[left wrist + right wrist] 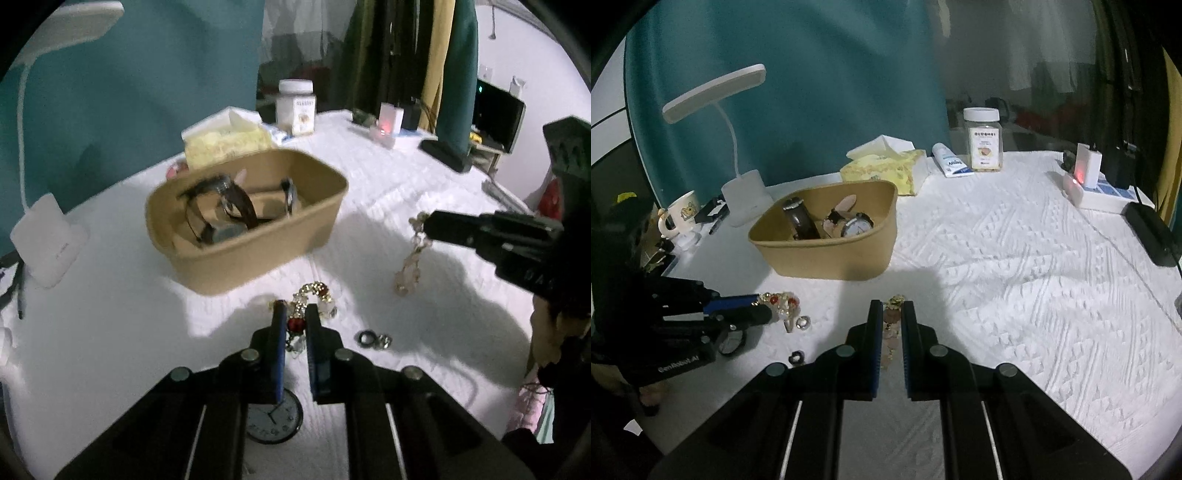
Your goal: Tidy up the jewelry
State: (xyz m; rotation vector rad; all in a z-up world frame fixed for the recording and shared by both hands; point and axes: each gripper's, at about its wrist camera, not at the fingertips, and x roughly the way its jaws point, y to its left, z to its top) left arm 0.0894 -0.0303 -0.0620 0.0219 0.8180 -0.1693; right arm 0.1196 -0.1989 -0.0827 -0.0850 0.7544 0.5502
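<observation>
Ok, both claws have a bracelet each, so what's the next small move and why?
Probably carry the right claw forward over the tan box and let go. It is shut on the pink bracelet, which hangs clear of the bedspread, and the box already holds watches.

Matt tan container [827,258] on rough, quilted white cloth [1015,266].

open white tablecloth [1015,258] right of tan bin [827,258], lamp [746,199] crowding its left
</observation>
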